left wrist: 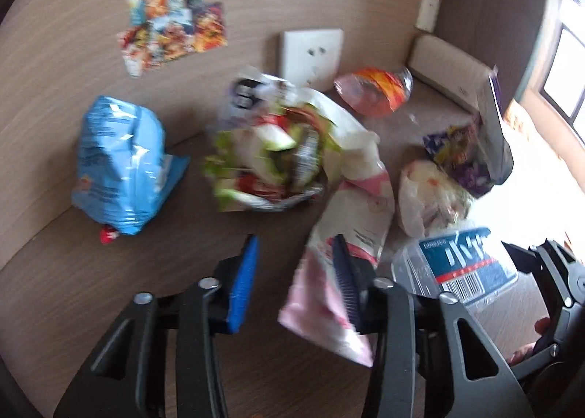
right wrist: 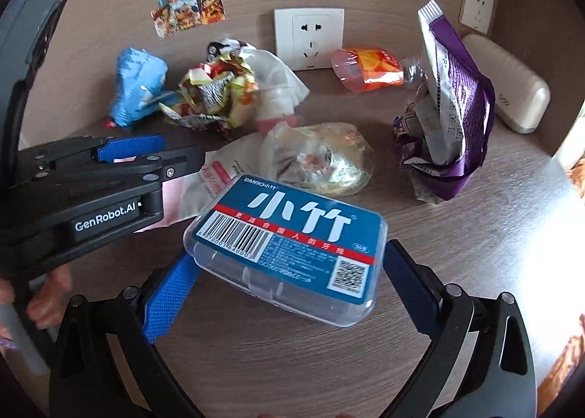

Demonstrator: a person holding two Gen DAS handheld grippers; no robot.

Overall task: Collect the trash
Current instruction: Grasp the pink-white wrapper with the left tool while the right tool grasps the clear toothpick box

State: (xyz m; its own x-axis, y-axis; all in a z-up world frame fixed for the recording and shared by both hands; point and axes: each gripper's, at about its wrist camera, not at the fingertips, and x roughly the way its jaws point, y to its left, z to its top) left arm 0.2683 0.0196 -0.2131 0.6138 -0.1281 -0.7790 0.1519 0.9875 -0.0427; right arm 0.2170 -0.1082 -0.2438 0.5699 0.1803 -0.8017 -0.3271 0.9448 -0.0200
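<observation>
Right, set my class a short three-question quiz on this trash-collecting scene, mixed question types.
1. True or false: the orange bottle stands upright.
2. What lies between the pads of the right claw? A: blue bag. B: clear box. C: purple wrapper.
3. How many wall sockets does the right wrist view show?

Key: 1 false, it lies on its side. 2 B. 3 two.

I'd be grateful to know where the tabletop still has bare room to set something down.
Bare wood lies right of the clear box, below the purple wrapper, and on the near strip under the blue bag. The middle is crowded from the crumpled wrappers to the orange bottle.
</observation>
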